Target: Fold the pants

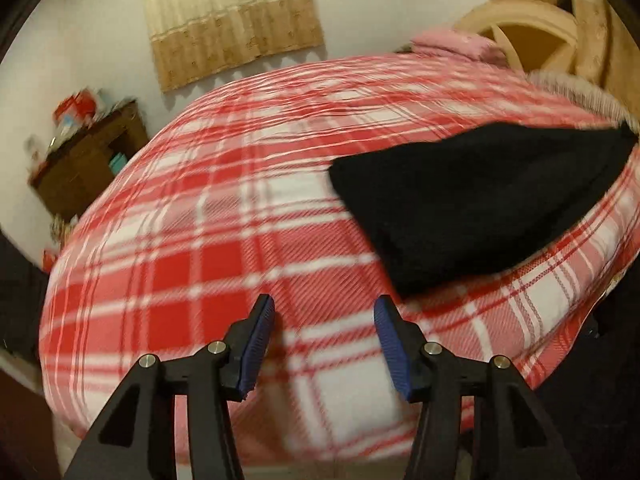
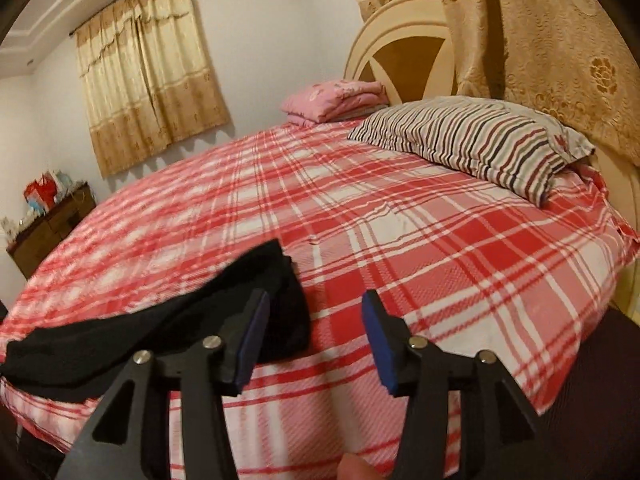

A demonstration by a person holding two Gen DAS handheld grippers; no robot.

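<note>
Right tool (image 2: 316,312) open, empty; black pants (image 2: 168,320) on plaid bedspread (image 2: 400,240)

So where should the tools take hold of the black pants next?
Probably the two near corners of the black pants, one per tool, coming in low from the bed's near edge: they lie flat, folded, across the plaid sheet, their end nearest the right tool.

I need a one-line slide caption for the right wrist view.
Right gripper with open, empty jaws above the red plaid bedspread, black pants lying at its left.
</note>
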